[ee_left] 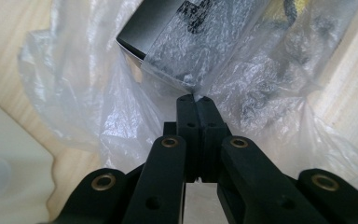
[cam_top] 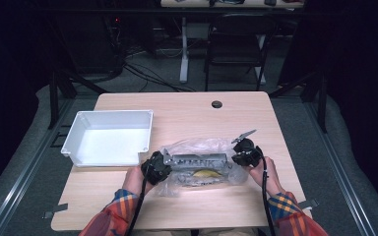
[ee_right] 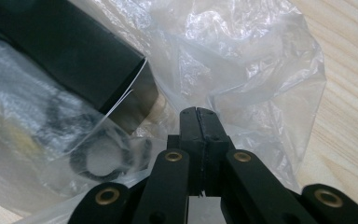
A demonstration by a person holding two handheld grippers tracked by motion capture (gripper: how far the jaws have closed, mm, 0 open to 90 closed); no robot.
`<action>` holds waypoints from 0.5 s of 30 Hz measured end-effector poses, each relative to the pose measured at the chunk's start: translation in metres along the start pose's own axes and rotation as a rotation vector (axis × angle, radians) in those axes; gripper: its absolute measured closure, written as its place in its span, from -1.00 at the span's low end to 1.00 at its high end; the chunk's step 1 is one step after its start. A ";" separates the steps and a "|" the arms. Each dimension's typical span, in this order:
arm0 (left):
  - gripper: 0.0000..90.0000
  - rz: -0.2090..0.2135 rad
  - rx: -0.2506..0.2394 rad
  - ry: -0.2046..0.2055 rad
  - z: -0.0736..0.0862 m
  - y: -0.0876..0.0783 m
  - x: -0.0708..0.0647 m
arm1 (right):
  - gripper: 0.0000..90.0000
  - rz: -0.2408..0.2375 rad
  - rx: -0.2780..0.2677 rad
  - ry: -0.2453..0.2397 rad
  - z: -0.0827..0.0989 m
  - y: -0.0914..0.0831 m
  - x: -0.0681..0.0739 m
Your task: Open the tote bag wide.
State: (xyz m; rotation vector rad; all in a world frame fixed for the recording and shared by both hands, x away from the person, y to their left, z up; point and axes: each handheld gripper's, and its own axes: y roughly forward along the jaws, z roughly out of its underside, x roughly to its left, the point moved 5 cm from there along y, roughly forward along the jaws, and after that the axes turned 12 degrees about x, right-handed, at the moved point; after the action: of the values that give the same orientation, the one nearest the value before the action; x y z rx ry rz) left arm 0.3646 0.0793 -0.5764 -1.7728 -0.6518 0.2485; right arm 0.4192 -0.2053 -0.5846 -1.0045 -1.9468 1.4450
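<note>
A clear plastic bag (cam_top: 197, 146) lies on the wooden table near the front edge. Inside it are a long dark grey box (cam_top: 199, 161) with lettering, something yellow (cam_top: 207, 173) and a few dark small parts. My left gripper (cam_top: 169, 165) is at the bag's left end, its jaws shut with the film pinched at the tips (ee_left: 193, 99) just below the box's corner (ee_left: 154, 28). At the bag's right end my right gripper (cam_top: 234, 159) is likewise shut on the film (ee_right: 196, 110). Beside it show the box's end (ee_right: 65, 51) and a black ring (ee_right: 100, 163) inside the bag (ee_right: 242, 60).
A white plastic bin (cam_top: 74, 133) stands empty on the table's left, close to my left gripper; its edge (ee_left: 9, 158) also shows in the left gripper view. A cable hole (cam_top: 217, 104) sits at the table's far edge. A dark chair (cam_top: 238, 39) stands beyond the table.
</note>
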 end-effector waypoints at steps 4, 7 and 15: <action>1.00 0.017 0.010 0.024 0.003 -0.001 -0.004 | 1.00 0.008 0.002 0.000 0.001 -0.001 -0.001; 1.00 0.035 0.020 0.056 0.005 -0.001 -0.010 | 1.00 0.007 -0.004 0.016 0.001 -0.001 -0.003; 1.00 0.044 0.095 0.144 0.014 0.006 -0.023 | 1.00 0.037 0.002 0.040 0.001 0.004 -0.009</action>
State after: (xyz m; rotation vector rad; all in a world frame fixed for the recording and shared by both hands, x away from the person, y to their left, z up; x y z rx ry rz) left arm 0.3413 0.0772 -0.5901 -1.6979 -0.4906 0.1768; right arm 0.4248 -0.2127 -0.5886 -1.0658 -1.9071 1.4358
